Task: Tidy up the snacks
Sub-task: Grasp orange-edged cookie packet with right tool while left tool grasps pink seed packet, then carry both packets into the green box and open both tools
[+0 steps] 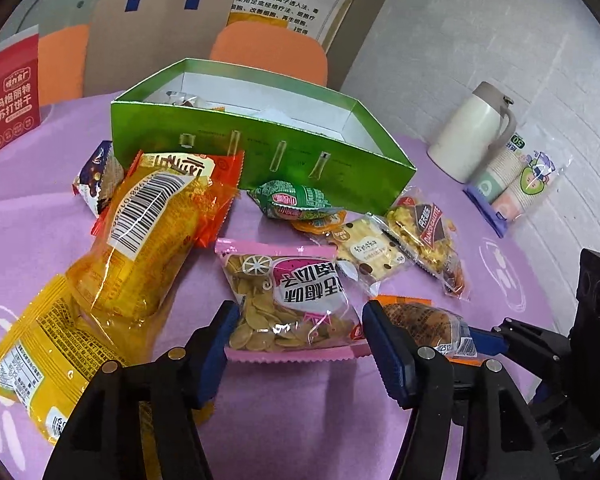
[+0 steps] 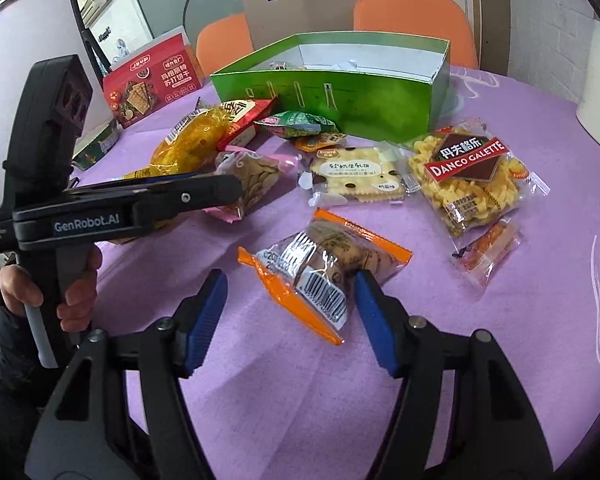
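A pink packet of seeds (image 1: 292,300) lies on the purple tablecloth between the fingers of my left gripper (image 1: 300,312), which is open and straddles its near end. My right gripper (image 2: 290,280) is open too, with an orange-edged clear packet (image 2: 324,264) lying between its fingers. The open green box (image 1: 260,148) stands behind the snacks, with a few wrapped items inside. In the right wrist view the left gripper (image 2: 232,192) shows side-on over the seed packet (image 2: 252,180), a hand (image 2: 76,280) on its handle.
Loose snacks lie in front of the green box (image 2: 340,92): two yellow bags (image 1: 140,240), a green packet (image 1: 296,200), a cracker packet (image 2: 356,178) and a Danco Galette bag (image 2: 468,176). A red biscuit box (image 2: 152,84) stands far left. A jug (image 1: 472,132) and paper cups (image 1: 516,184) stand right.
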